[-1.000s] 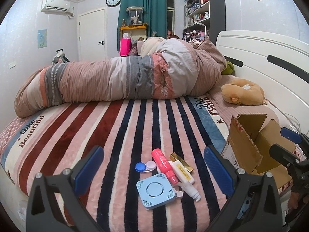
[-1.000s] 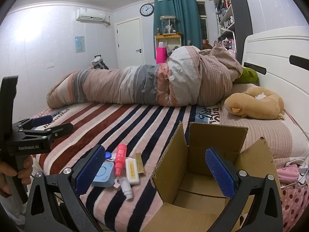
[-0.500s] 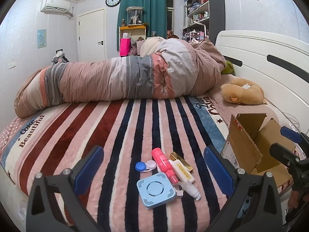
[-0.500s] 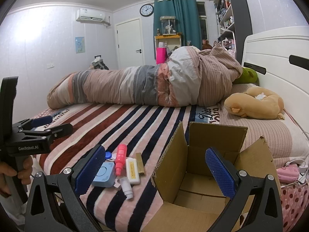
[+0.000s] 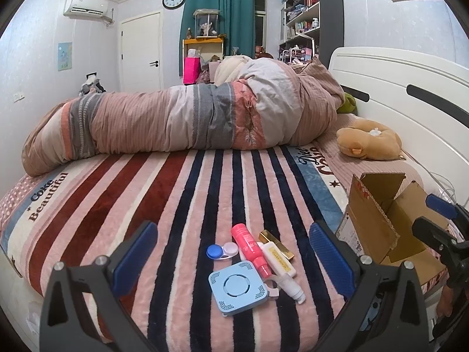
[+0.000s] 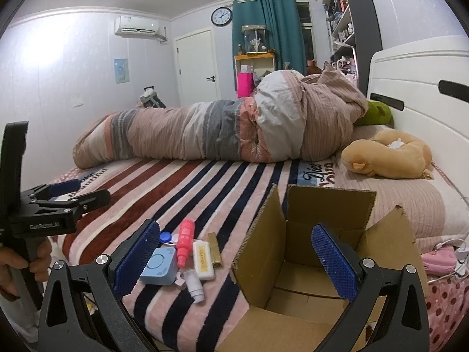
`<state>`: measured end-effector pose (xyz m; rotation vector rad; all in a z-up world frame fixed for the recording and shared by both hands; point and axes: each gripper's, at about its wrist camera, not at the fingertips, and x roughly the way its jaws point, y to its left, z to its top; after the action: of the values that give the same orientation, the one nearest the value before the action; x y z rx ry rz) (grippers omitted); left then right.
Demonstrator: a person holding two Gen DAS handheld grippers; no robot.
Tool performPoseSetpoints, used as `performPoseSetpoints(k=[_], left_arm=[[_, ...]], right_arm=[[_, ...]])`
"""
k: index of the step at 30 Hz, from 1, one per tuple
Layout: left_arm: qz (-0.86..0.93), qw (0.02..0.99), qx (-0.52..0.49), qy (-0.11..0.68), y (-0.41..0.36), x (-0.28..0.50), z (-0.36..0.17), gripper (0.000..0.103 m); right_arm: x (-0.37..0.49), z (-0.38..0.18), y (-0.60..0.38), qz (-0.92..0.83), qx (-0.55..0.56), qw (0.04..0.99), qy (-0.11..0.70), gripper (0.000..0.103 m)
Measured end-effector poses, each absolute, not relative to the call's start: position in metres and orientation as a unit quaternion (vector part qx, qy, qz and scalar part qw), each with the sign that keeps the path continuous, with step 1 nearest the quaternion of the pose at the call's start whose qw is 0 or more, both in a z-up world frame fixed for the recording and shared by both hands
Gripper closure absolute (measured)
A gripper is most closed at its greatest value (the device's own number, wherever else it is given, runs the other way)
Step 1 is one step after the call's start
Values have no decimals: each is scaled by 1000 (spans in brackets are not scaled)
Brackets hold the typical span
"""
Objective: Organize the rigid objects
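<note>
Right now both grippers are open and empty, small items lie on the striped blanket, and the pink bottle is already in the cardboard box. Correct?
One thing is off: the pink bottle is not in the cardboard box. The right wrist view shows it on the striped blanket, left of the box among the other small items. The left gripper and right gripper are open and empty.

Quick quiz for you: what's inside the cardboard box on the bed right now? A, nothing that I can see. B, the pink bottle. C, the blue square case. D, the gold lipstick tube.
A: the right wrist view looks into the open cardboard box and shows only bare cardboard, while the pink bottle, blue square case and gold lipstick tube all lie on the striped blanket beside it.
</note>
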<state>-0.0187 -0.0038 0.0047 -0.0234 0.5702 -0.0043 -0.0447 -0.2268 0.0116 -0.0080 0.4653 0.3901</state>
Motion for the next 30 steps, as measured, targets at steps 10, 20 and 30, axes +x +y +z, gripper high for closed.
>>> performPoseSetpoints(k=[10, 20, 30], left_arm=[[-31, 962, -28, 271, 26, -13, 2, 0], [-5, 954, -16, 298, 101, 5, -39, 0], [5, 929, -45, 368, 156, 19, -115, 0]], right_arm=[[-50, 20, -195, 190, -63, 955, 220, 0], [-9, -16, -81, 305, -123, 891, 312, 9], [48, -127, -4, 313, -188, 792, 489, 9]])
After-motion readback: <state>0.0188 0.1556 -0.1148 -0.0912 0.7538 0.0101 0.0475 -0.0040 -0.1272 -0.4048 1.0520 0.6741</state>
